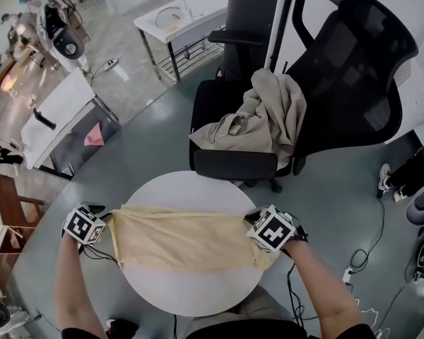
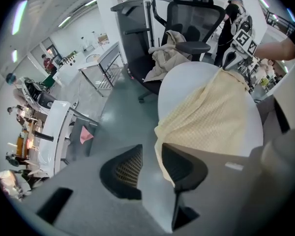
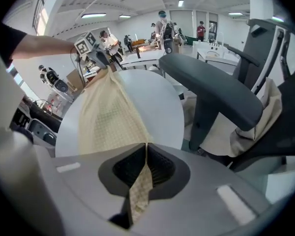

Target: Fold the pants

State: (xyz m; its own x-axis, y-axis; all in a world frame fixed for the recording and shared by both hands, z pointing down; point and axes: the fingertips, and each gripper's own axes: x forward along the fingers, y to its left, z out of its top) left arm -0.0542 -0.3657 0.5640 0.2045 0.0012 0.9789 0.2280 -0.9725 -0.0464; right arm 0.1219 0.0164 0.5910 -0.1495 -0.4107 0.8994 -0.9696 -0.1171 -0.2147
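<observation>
The pale yellow, waffle-textured pants (image 1: 187, 239) lie spread in a wide band across the round white table (image 1: 191, 292), stretched between your two tools, with both ends reaching the rim. Your right hand-held gripper (image 3: 146, 151) is clenched on a thin pinch of the cloth at its end. Your left hand-held gripper (image 2: 151, 155) is released, jaws apart, with the fabric's edge lying against one jaw but not squeezed (bare floor shows through the gap). That imbalance is the main risk, as I judge it: pull or lift with the right now and the whole band would likely slide toward that side and bunch, because nothing anchors the left end. The right grip takes only a narrow fold, so a sharp tug could draw the cloth out of the pads. If the left jaws close where they are, they may catch a single layer or just the hem, and the fold would come out skewed. With both ends at the table's rim, slack cloth could also slip over the edge. Counting: one pair of pants, one table, two hand-held grippers, one black mesh office chair (image 1: 353, 62) behind the table, and one beige garment (image 1: 261, 119) heaped on its seat.
</observation>
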